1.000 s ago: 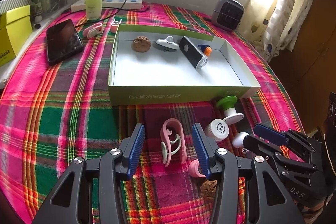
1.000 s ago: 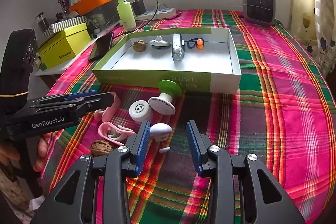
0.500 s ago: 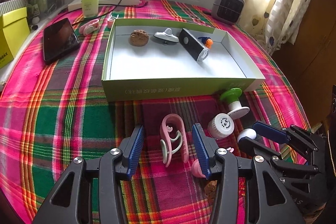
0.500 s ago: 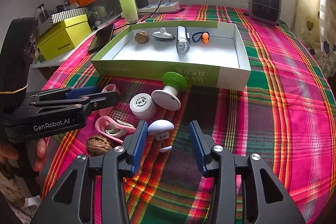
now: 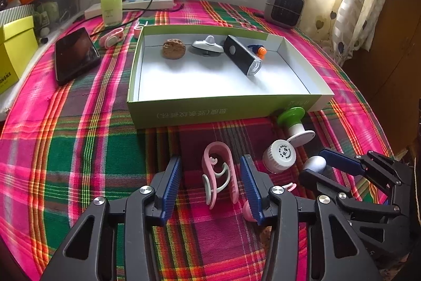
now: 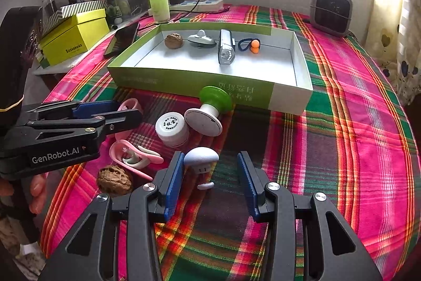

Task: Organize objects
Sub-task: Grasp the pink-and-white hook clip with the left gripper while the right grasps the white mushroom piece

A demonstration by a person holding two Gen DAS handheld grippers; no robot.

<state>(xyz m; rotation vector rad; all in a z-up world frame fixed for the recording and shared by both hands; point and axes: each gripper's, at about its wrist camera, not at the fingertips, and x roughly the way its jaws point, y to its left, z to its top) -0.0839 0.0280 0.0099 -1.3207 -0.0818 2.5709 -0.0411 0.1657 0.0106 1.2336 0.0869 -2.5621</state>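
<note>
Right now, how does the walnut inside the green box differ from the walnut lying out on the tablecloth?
The walnut in the box sits on the white floor near the back wall, in a row with other items; the loose walnut lies on the plaid tablecloth near the camera, beside a pink clip. The boxed one is already sorted; the loose one is not. Both are brown, wrinkled and roughly round.

A tabletop (image 6: 342,123) covered in pink and green plaid cloth carries a shallow green box (image 6: 184,82). In front of the box lie a white jar (image 6: 172,128), a green-topped stopper (image 6: 208,109), two pink clips (image 5: 219,175) (image 6: 131,154), a walnut (image 6: 114,179) and a small mushroom figure (image 6: 201,162). A phone (image 5: 75,54) lies to the left.
</note>
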